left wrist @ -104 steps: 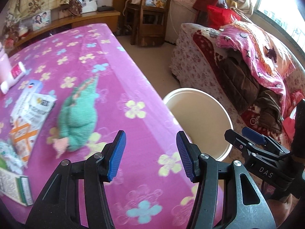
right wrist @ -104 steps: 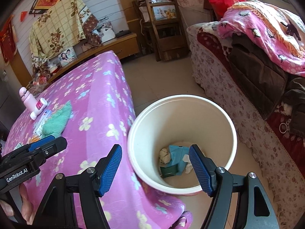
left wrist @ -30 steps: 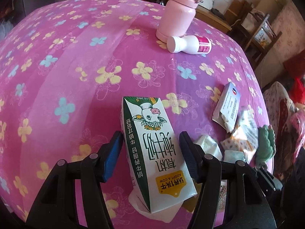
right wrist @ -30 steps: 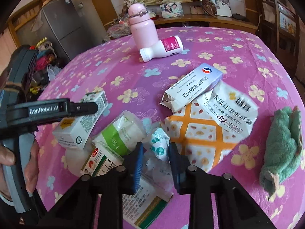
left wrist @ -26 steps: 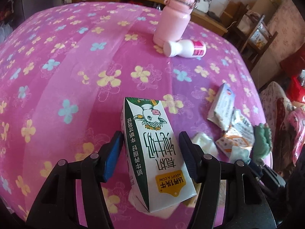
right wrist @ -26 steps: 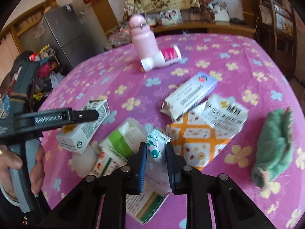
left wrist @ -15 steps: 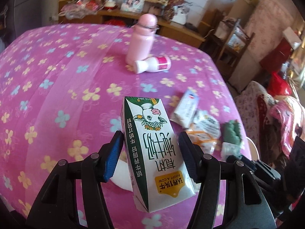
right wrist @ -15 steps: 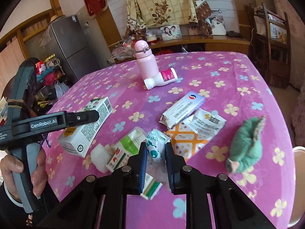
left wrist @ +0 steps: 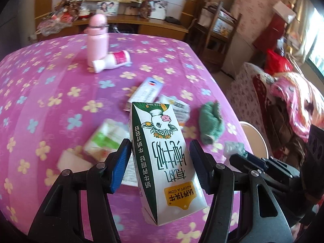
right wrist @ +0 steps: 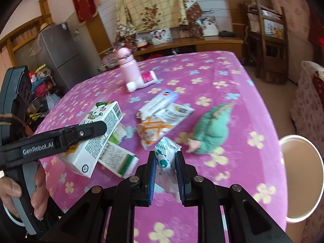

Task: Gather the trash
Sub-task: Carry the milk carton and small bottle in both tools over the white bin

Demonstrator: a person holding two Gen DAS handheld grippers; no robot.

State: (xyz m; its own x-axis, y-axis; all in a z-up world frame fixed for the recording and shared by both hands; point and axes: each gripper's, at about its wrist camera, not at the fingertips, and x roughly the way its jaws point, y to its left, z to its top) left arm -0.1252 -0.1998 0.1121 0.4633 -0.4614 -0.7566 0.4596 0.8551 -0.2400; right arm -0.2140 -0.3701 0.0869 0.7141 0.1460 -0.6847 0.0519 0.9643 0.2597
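Note:
My left gripper point(left wrist: 160, 144) is shut on a white-and-green milk carton point(left wrist: 164, 158) with a cow print, held upside down above the pink flowered table point(left wrist: 50, 77). The same carton point(right wrist: 97, 141) shows at the left of the right wrist view. My right gripper point(right wrist: 165, 162) is shut on a crumpled white-and-green wrapper point(right wrist: 166, 151), also lifted off the table. A white bucket point(right wrist: 299, 178) stands on the floor beside the table's right edge, to the right of both grippers. Its inside is hidden from here.
On the table lie a green-and-white box point(right wrist: 117, 160), an orange-and-white packet point(right wrist: 160, 123), a blue-and-white box point(right wrist: 160, 103), a green knitted cloth point(right wrist: 212, 129), a pink flask point(right wrist: 128, 66) and a tipped small bottle point(right wrist: 143, 81). A covered sofa point(left wrist: 283, 105) stands right of the bucket.
Both grippers have risen and drawn back from the table with the carton and the wrapper. The right jaws pinched tighter on the wrapper. The bucket has come into view at the right.

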